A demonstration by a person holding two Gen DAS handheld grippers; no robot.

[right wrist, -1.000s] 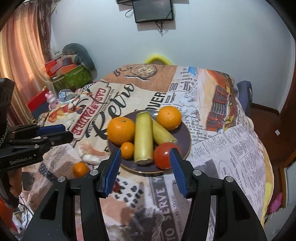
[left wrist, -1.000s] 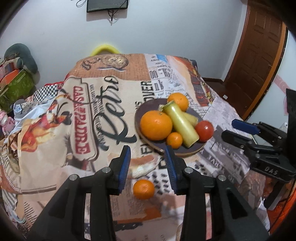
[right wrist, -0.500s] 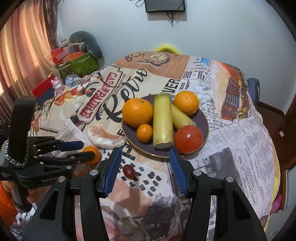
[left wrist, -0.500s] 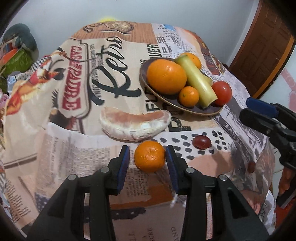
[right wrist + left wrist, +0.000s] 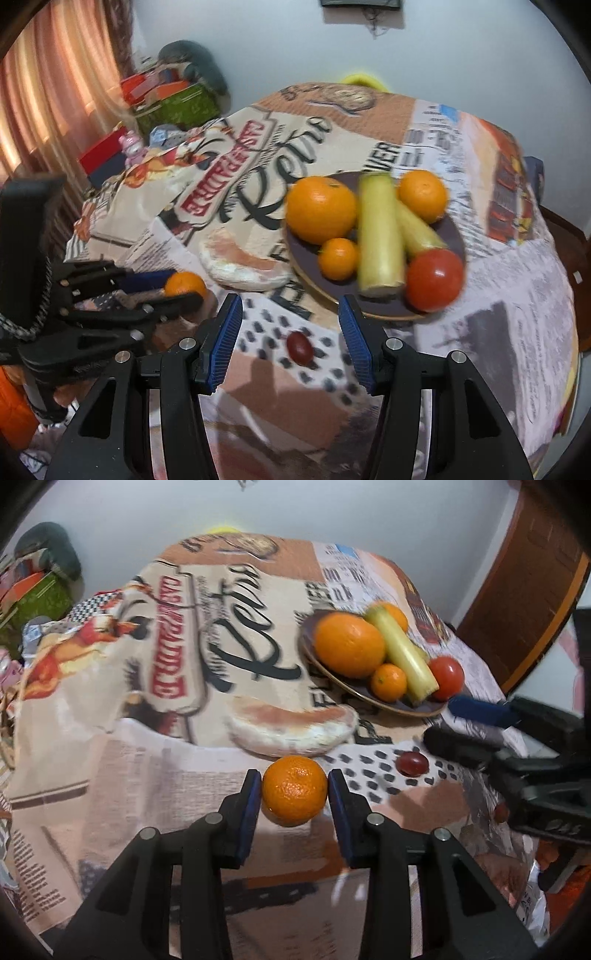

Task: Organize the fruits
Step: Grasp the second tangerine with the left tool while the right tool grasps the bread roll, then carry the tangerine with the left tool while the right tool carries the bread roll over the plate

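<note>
A small mandarin point(image 5: 294, 789) lies on the printed tablecloth near the table's front edge. My left gripper point(image 5: 294, 775) is closing, and its blue pads touch the mandarin on both sides. The right wrist view shows that mandarin point(image 5: 184, 283) at the left gripper's tips point(image 5: 166, 288). A dark red grape point(image 5: 299, 347) lies on the cloth below and ahead of my right gripper point(image 5: 290, 301), which is open and holds nothing. The dark plate point(image 5: 369, 314) holds two oranges, a small mandarin, two yellow-green stalks and a tomato point(image 5: 434, 278).
A pale flat bread-like piece point(image 5: 291, 731) lies just beyond the mandarin, left of the plate point(image 5: 332, 679). The right gripper point(image 5: 476, 723) reaches in from the right near the grape point(image 5: 412, 764). Boxes and toys are piled beyond the table's left side. A brown door stands at the right.
My left gripper has come down and forward until the mandarin sits between its pads, which have narrowed onto it. The right gripper has moved down and forward toward the grape.
</note>
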